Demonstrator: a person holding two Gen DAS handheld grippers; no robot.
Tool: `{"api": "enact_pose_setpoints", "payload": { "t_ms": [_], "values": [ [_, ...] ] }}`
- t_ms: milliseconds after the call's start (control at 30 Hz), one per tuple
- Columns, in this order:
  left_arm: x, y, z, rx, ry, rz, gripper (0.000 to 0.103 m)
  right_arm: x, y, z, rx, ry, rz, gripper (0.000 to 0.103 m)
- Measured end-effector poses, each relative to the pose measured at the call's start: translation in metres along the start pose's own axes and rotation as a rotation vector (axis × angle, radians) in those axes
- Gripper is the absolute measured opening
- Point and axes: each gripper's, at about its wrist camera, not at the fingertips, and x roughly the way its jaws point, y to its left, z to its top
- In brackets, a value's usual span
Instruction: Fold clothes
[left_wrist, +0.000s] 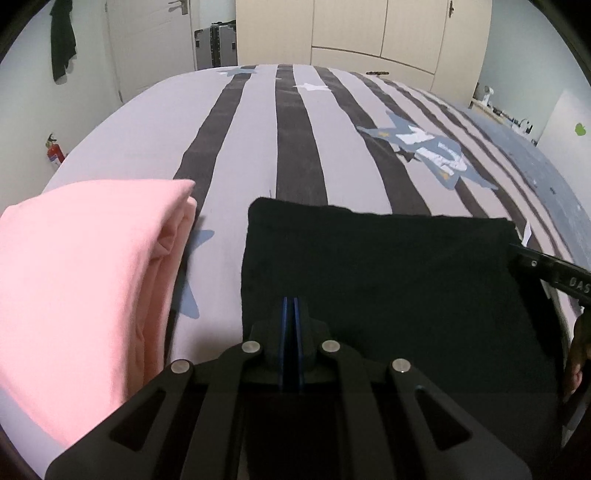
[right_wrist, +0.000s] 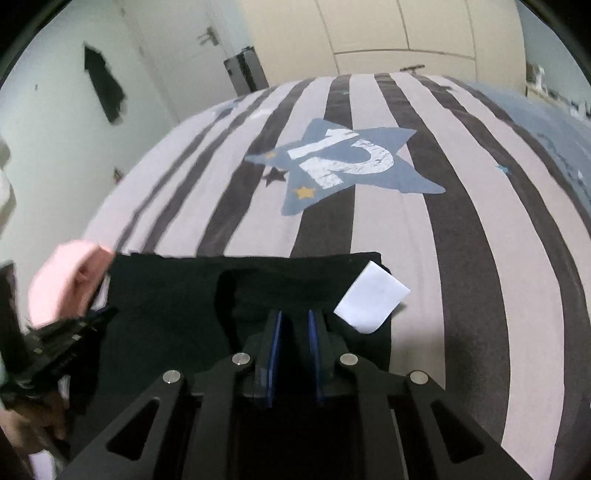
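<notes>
The black garment (left_wrist: 388, 280) lies folded flat on the striped bedspread (left_wrist: 255, 147), with the folded pink garment (left_wrist: 85, 288) just beside it at 9 o'clock. The left gripper (left_wrist: 291, 306) rests over the black fabric, jaws fully closed, gripping nothing visible. The right gripper (right_wrist: 294, 321) stands with jaws slightly parted over the garment's edge, a white tag (right_wrist: 371, 297) at 1 o'clock; whether fabric is held cannot be told.

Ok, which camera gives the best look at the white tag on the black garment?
The right wrist view: the white tag lies in full sight on the black garment, just right of the right gripper. The left wrist view shows only a sliver of it at the garment's far right corner.
</notes>
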Motion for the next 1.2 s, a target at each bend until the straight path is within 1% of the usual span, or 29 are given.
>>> {"api": "enact_pose_setpoints", "payload": {
  "t_ms": [100,200,233,300,433,500,567,667,733,800,867,900,933,1000,1067,1133,1167,1200],
  "values": [
    [-0.012,0.006,0.004,-0.018,-0.037,-0.004,0.003,-0.024,-0.002,-0.001,0.014,-0.044,0.016,0.015],
    [-0.026,0.004,0.006,-0.023,-0.073,-0.041,0.003,-0.041,0.0,-0.003,0.013,-0.07,0.009,0.015],
    [-0.03,0.001,0.006,-0.018,-0.081,-0.06,0.003,-0.043,0.004,-0.003,0.006,-0.079,0.014,0.018],
    [-0.035,-0.007,0.006,-0.001,-0.085,-0.099,0.003,-0.039,0.018,0.0,-0.024,-0.078,0.05,0.018],
    [-0.034,-0.044,0.005,0.041,-0.068,-0.184,0.003,-0.023,0.047,0.011,-0.081,-0.062,0.103,0.018],
    [-0.026,-0.049,0.005,0.053,-0.051,-0.187,0.003,-0.007,0.059,0.015,-0.099,-0.039,0.099,0.018],
    [-0.014,-0.047,0.004,0.043,-0.021,-0.177,0.003,0.009,0.066,0.017,-0.105,-0.011,0.088,0.018],
    [-0.012,-0.039,0.001,0.008,0.005,-0.184,0.003,0.03,0.06,0.018,-0.08,0.033,0.064,0.015],
    [-0.011,-0.034,-0.001,-0.015,0.022,-0.189,0.003,0.034,0.057,0.018,-0.08,0.033,0.065,0.011],
    [-0.007,-0.034,0.0,-0.016,0.026,-0.191,0.003,0.032,0.054,0.021,-0.074,0.031,0.071,0.01],
    [-0.015,-0.033,0.0,-0.011,0.012,-0.179,0.003,0.028,0.05,0.026,-0.058,0.02,0.074,0.01],
    [-0.02,-0.033,0.0,-0.008,0.004,-0.171,0.005,0.02,0.045,0.03,-0.031,-0.004,0.072,0.015],
    [-0.026,-0.03,-0.001,-0.01,-0.009,-0.16,0.008,0.012,0.04,0.033,-0.006,-0.026,0.072,0.016],
    [-0.038,-0.021,-0.003,-0.025,-0.026,-0.165,0.024,-0.007,0.03,0.034,0.023,-0.056,0.071,0.016],
    [-0.059,-0.01,-0.012,-0.046,-0.036,-0.176,0.027,-0.03,0.026,0.02,0.0,-0.07,0.058,0.018],
    [-0.081,0.0,-0.026,-0.064,-0.05,-0.179,0.032,-0.054,0.022,0.007,-0.023,-0.084,0.045,0.032],
    [-0.092,0.005,-0.033,-0.072,-0.058,-0.18,0.036,-0.065,0.02,0.0,-0.035,-0.091,0.039,0.034],
    [-0.104,0.009,-0.044,-0.084,-0.061,-0.179,0.04,-0.077,0.018,-0.007,-0.047,-0.098,0.032,0.039]
  ]
}}
